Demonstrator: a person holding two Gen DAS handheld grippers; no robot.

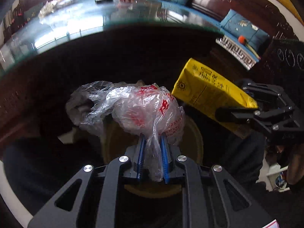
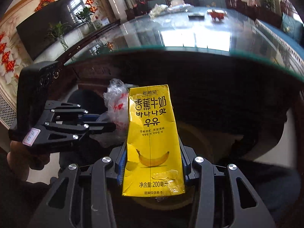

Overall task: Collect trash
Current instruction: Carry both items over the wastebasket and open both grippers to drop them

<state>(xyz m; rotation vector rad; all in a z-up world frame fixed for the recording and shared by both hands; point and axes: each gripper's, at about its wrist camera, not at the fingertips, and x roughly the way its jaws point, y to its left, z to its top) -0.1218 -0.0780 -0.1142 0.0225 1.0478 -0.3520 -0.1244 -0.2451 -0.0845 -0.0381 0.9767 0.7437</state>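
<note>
A: Entry, left tool (image 1: 152, 142). State?

B: Its blue pads (image 1: 165, 155) are closed to a narrow gap, pinching the twisted neck of a clear plastic bag (image 1: 133, 108) with red print. The bulk of the bag balloons out beyond the fingertips, off any surface.

A: Right tool (image 2: 152, 159)?

B: Closed on a yellow milk carton (image 2: 153, 142), pads pressed against its two narrow sides. The carton stands along the fingers, banana picture toward the camera, lower corner creased.

A: Position of both relative to the worktop (image 2: 190, 36)?

B: Both are held in front of the glass edge of the worktop and below its level, against the dark wood under it. The carton sits just right of the bag; in the left wrist view the carton's far corner (image 1: 174, 92) is at the bag's edge, and I cannot tell whether they touch.

A: Anything beneath them?

B: A round tan rim (image 1: 195, 142) shows below the bag and carton, nearer than the worktop. What it belongs to is too dark to tell.

A: On the worktop itself?

B: Far side: a dark flat item (image 2: 196, 16), a red object (image 2: 216, 15), white crumpled material (image 2: 159, 9). Details blurred.
</note>
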